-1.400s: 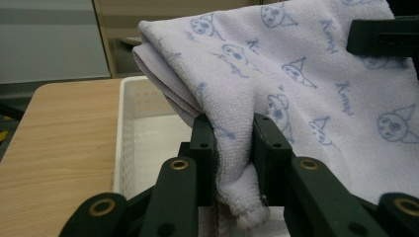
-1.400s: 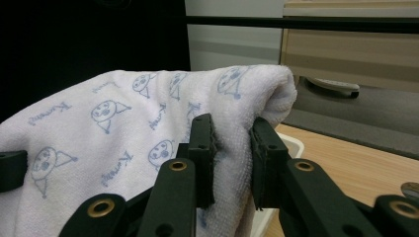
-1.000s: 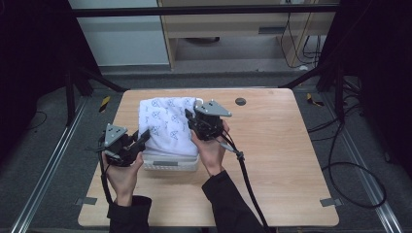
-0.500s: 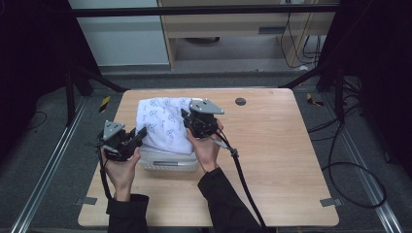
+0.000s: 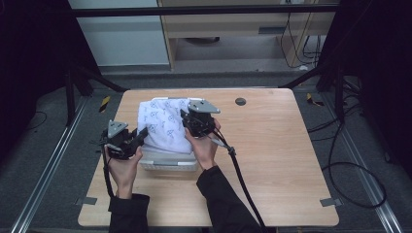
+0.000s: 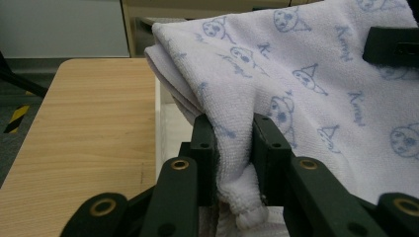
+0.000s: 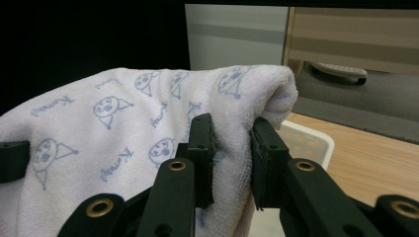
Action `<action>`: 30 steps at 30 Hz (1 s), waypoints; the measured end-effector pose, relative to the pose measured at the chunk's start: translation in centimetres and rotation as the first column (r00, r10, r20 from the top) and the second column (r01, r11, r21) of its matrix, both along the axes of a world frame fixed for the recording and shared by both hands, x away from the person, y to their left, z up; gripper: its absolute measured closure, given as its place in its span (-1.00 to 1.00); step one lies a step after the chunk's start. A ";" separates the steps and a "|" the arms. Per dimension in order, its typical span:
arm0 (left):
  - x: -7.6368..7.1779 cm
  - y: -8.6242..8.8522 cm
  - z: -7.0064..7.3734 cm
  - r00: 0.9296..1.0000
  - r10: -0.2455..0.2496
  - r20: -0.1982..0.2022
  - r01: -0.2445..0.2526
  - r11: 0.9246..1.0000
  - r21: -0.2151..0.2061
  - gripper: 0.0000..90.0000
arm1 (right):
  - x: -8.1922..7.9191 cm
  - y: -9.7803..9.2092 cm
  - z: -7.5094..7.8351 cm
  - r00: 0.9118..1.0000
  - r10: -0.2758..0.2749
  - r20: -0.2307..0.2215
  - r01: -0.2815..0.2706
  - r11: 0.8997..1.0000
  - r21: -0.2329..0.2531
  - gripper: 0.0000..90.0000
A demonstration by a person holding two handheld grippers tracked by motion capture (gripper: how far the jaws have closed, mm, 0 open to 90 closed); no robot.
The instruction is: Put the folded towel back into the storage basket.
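A folded white towel [image 5: 163, 125] with blue cartoon prints hangs over a white plastic basket [image 5: 170, 162] at the left middle of the wooden table. My left gripper [image 5: 141, 134] is shut on the towel's near left corner; the cloth [image 6: 232, 163] is pinched between its jaws. Shut on the towel's right folded edge [image 7: 232, 143], my right gripper [image 5: 187, 121] holds it above the basket [image 7: 309, 143]. The towel [image 6: 306, 74] is stretched between the two grippers.
The table [image 5: 282, 160] has bare wood to the right and front of the basket. A dark round hole [image 5: 240, 101] lies near the far edge. Floor rails and cables surround the table; a wooden cabinet stands beyond.
Both grippers have carried the towel a little farther from the person and upward over the basket; the grips stay the same.
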State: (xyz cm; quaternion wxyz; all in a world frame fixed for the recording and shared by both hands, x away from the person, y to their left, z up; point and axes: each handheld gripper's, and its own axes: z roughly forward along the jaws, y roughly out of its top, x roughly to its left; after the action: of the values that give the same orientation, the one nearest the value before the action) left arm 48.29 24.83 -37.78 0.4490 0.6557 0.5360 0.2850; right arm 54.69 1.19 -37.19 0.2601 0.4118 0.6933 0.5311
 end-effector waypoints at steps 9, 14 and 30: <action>0.8 0.0 -1.3 0.999 -0.001 -0.034 0.001 1.000 -0.002 0.62 | 0.7 0.2 -1.2 0.999 -0.005 -0.033 0.005 1.000 -0.028 0.65; 1.2 -0.2 -2.1 0.999 -0.002 -0.050 0.002 1.000 0.004 0.62 | 1.0 0.3 -2.0 0.999 -0.012 -0.050 0.010 0.999 -0.031 0.65; 2.2 -0.2 -4.1 0.994 0.005 -0.107 -0.003 1.000 0.019 0.62 | 2.0 0.6 -4.2 0.995 -0.020 -0.103 0.014 0.998 -0.056 0.64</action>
State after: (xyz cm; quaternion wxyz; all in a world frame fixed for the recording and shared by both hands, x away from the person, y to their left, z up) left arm 50.44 24.64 -41.91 0.4128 0.6732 0.5580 0.2551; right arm 56.66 1.77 -41.37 0.2399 0.4373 0.7167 0.4874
